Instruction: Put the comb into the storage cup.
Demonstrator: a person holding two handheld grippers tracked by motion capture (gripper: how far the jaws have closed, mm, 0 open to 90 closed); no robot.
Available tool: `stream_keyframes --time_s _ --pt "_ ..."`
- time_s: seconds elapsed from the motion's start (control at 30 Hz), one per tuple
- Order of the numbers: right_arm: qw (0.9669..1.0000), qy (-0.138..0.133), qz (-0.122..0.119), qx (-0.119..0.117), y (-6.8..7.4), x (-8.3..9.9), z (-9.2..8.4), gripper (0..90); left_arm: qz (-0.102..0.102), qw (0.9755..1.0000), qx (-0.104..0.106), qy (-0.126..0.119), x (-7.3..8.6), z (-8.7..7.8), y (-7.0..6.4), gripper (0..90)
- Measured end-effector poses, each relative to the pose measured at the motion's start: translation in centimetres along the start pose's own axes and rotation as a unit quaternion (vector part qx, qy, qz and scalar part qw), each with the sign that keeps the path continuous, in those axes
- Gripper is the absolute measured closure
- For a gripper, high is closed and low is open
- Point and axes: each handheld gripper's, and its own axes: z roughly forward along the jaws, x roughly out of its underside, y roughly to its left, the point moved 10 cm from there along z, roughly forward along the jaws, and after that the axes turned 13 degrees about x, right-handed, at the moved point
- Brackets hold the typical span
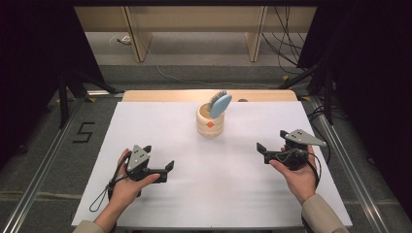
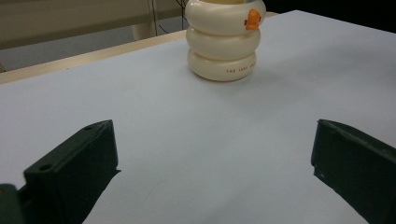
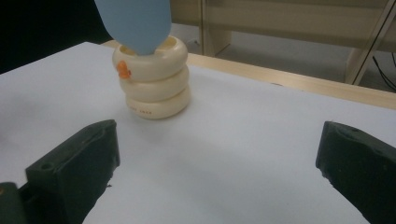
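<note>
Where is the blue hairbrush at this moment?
In the high view, the blue hairbrush stands in the cream holder at the table's far middle, beyond both tools.

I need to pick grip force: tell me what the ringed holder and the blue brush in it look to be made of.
Ringed holder: probably glazed ceramic or glossy plastic. Cream, smooth, soft highlights on three stacked rings, a small orange figure and printed lettering.

Blue brush: likely matte plastic. Even pale blue back without shine, dark bristles along its edge; what the bristles are made of is too small to tell.

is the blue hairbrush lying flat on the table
No, the blue hairbrush stands in the cream holder, its head sticking out above the rim, in the high view.
</note>
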Motion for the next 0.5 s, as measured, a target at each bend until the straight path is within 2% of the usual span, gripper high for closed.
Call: stream_keyframes --time_s 0.5 --pt "1.0 0.008 0.0 0.002 -0.6 1.4 -1.4 0.5 0.0 1.0 -0.001 -0.001 0.0 0.0 0.1 0.1"
